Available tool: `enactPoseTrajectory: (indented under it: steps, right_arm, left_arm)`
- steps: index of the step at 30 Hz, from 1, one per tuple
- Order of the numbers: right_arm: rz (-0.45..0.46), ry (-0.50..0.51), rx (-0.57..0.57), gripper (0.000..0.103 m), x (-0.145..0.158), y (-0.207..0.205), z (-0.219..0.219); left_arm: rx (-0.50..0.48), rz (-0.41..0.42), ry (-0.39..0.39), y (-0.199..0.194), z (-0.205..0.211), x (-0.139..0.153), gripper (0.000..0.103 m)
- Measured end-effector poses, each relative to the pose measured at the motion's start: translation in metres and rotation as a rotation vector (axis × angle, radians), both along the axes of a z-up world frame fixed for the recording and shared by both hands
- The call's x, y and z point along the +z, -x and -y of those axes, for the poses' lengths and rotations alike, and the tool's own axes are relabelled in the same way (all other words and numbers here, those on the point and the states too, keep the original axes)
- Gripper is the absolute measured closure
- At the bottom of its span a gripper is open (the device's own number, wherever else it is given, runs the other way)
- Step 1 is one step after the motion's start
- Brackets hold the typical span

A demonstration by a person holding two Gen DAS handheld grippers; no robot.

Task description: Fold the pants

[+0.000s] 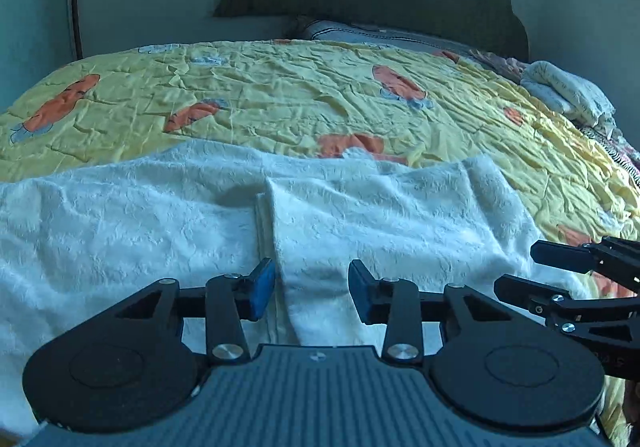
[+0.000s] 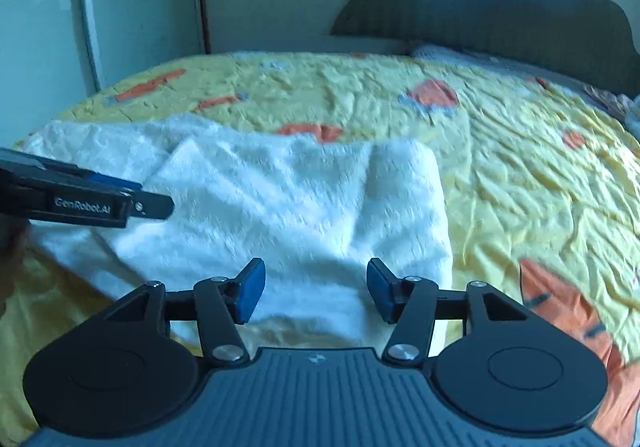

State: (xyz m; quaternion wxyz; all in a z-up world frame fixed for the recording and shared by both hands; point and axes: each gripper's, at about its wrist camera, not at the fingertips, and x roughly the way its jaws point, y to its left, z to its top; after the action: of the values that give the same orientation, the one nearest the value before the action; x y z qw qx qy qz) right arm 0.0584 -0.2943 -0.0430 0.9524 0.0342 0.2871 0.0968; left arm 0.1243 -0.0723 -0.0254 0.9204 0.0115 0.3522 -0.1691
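One pair of white fleece pants (image 1: 360, 215) is seen folded on one yellow bedspread (image 1: 280, 95), at 12 o'clock from both grippers. Two grippers are counted. The left gripper (image 1: 312, 293) is held partly open over a fold edge, nothing clamped. The right gripper (image 2: 316, 293) is held partly open over the pants' near end, pads free. One dark headboard (image 2: 500, 3) and one small white bundle (image 1: 568, 91) at 2 o'clock are noted.

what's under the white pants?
The white pants lie on a yellow quilt with orange prints. The quilt shows all around them; whatever lies beneath their folded layers is covered.
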Motion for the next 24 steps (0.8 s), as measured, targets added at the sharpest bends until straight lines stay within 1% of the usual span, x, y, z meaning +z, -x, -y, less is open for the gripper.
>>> enactPoseTrajectory:
  steps: [2, 3, 4, 5, 6, 8, 10, 11, 12, 13, 14, 15, 18, 21, 24]
  right_arm:
    - [0.005, -0.003, -0.006, 0.046, 0.002, -0.010, 0.000]
    - [-0.009, -0.009, 0.001, 0.045, -0.001, -0.018, 0.000]
    - [-0.039, -0.010, -0.003, 0.044, -0.006, -0.026, -0.001]
    - [-0.059, -0.006, -0.021, 0.044, -0.009, -0.029, -0.004]
    - [-0.037, 0.001, -0.022, 0.044, -0.007, -0.026, -0.009]
    - [0.031, 0.010, 0.044, 0.044, 0.002, -0.016, -0.024]
    - [0.048, 0.030, 0.105, 0.044, 0.006, -0.017, -0.043]
    - [0.046, 0.043, 0.135, 0.044, 0.006, -0.020, -0.053]
    - [0.037, 0.054, 0.154, 0.044, 0.004, -0.025, -0.061]
    - [0.023, 0.067, 0.171, 0.044, 0.000, -0.030, -0.070]
    - [0.011, 0.073, 0.183, 0.044, -0.004, -0.035, -0.077]
    - [0.010, 0.069, 0.186, 0.044, -0.008, -0.039, -0.082]
    - [0.016, 0.039, 0.176, 0.043, -0.008, -0.047, -0.084]
    - [0.005, -0.027, 0.150, 0.042, -0.001, -0.046, -0.075]
    - [0.051, -0.013, 0.166, 0.042, 0.007, -0.032, -0.078]
  left_arm:
    - [0.008, -0.017, 0.019, -0.018, 0.000, 0.001, 0.058]
    - [0.037, -0.052, 0.008, -0.028, 0.000, -0.003, 0.059]
    - [0.062, -0.090, 0.022, -0.036, -0.004, -0.005, 0.061]
    - [0.068, -0.106, 0.074, -0.040, -0.011, -0.005, 0.062]
    - [0.073, -0.116, 0.119, -0.043, -0.018, -0.004, 0.059]
    - [0.109, -0.146, 0.166, -0.052, -0.030, -0.005, 0.057]
    - [0.138, -0.165, 0.209, -0.063, -0.038, -0.009, 0.058]
    - [0.135, -0.175, 0.234, -0.068, -0.040, -0.011, 0.058]
    - [0.132, -0.190, 0.249, -0.072, -0.041, -0.012, 0.061]
    - [0.130, -0.192, 0.254, -0.075, -0.041, -0.012, 0.067]
    - [0.118, -0.195, 0.261, -0.078, -0.039, -0.012, 0.084]
    - [0.116, -0.195, 0.258, -0.079, -0.038, -0.012, 0.090]
    - [0.126, -0.180, 0.268, -0.082, -0.035, -0.015, 0.092]
    - [0.131, -0.169, 0.288, -0.081, -0.038, -0.017, 0.092]
    - [0.140, -0.165, 0.304, -0.080, -0.040, -0.018, 0.092]
